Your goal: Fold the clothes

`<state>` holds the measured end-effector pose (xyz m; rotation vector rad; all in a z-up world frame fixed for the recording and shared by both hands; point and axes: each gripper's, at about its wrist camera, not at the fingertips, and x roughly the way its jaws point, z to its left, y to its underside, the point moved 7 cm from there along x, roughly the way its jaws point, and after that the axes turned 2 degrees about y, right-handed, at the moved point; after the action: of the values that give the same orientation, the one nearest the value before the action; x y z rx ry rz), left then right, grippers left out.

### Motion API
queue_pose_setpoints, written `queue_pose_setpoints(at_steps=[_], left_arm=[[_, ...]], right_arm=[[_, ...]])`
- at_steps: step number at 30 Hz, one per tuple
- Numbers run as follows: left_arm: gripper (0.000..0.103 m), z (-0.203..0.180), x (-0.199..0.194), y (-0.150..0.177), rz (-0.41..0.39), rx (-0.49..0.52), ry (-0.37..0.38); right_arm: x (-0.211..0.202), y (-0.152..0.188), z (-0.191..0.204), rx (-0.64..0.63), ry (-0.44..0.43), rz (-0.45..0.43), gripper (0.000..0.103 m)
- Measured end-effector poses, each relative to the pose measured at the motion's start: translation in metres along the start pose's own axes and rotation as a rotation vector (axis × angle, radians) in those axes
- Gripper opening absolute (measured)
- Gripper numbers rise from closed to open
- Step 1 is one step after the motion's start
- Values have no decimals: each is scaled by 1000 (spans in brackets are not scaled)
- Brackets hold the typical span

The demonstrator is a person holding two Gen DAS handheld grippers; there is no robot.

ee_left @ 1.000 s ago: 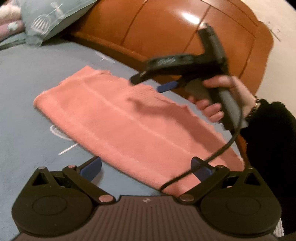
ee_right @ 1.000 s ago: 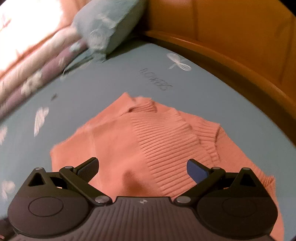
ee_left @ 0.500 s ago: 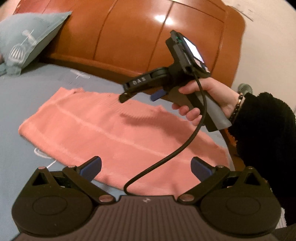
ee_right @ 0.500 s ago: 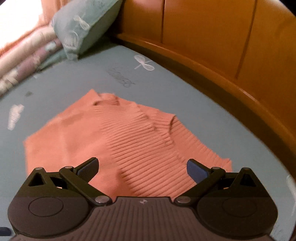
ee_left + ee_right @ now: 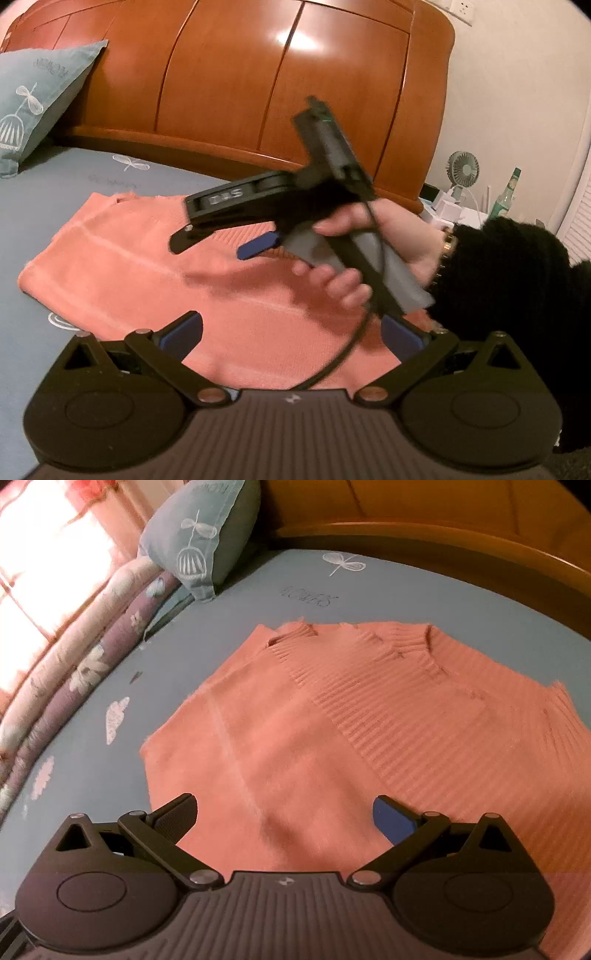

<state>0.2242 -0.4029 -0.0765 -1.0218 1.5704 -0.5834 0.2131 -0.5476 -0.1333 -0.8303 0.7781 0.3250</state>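
Your two grippers hover over a pink sweater (image 5: 332,738) lying flat on the blue bedsheet (image 5: 229,602).
Your left gripper (image 5: 291,332) and right gripper (image 5: 284,812) are both spread wide, grasping nothing; the pillow (image 5: 199,535) leans by the wooden headboard (image 5: 280,88).

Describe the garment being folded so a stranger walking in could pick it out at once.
Start at the curved wooden headboard and look down onto the blue-grey bedsheet printed with white dragonflies. The salmon-pink knit sweater lies flat on it, its ribbed collar toward the headboard. It is the only pink thing on the sheet; the pillow nearby is pale blue-green.
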Motion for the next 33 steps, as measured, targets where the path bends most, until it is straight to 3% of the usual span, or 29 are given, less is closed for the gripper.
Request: queue_pose_setpoints(at_steps=[7,16,26,30,33], left_arm=[[102,-6,-5,1,-1,6,20],[102,-28,-12,0,-8,53,63],[102,-46,-33,-6,-65,77,112],[102,-50,-38,-8,-79,83,121],[102,-53,-41,-10,-89,92,130]], right_arm=[[-33,16,-17,7,71,-23,103],[-27,25,-33,24,99,-23,103],[-9,39,-8,-203,293,-1,103],[-14,46,-6,-264,314,13,103],[-31,47,-13,-201,289,7,103]])
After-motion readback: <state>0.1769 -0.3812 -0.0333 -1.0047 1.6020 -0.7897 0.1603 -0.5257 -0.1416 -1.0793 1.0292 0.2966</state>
